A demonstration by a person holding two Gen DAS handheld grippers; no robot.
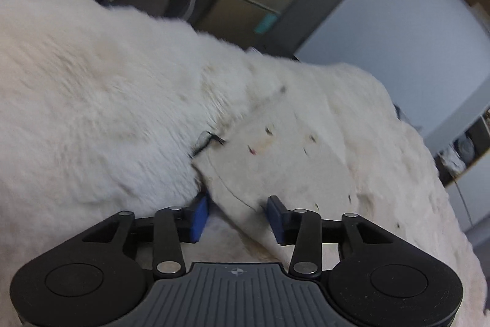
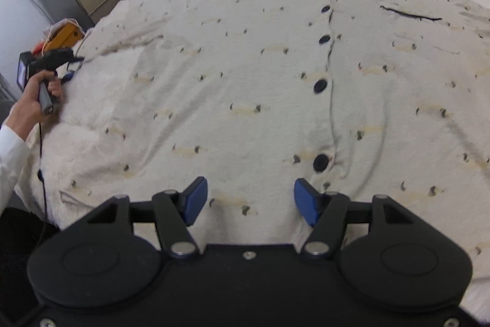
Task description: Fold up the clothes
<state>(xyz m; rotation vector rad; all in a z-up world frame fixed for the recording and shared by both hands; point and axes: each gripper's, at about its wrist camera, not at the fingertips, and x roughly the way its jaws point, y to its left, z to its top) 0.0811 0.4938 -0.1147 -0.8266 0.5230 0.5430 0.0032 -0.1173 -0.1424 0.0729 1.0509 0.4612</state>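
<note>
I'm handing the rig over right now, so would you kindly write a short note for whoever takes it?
Left gripper: open, a corner of the shirt's fabric lies between its pads, not pinched.
Right gripper: open, hovering over the shirt's lower front, holding nothing.
Shirt: cream, patterned, buttoned, spread front-up on a fluffy white blanket; the left gripper is at its edge.
Done: shirt laid out flat.
Left: no fold visible yet; all folding remains.

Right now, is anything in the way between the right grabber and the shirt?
No, nothing visible. The right gripper hangs open right over the spotted shirt, near its lowest dark button, with only bare cloth showing between the blue pads.
</note>
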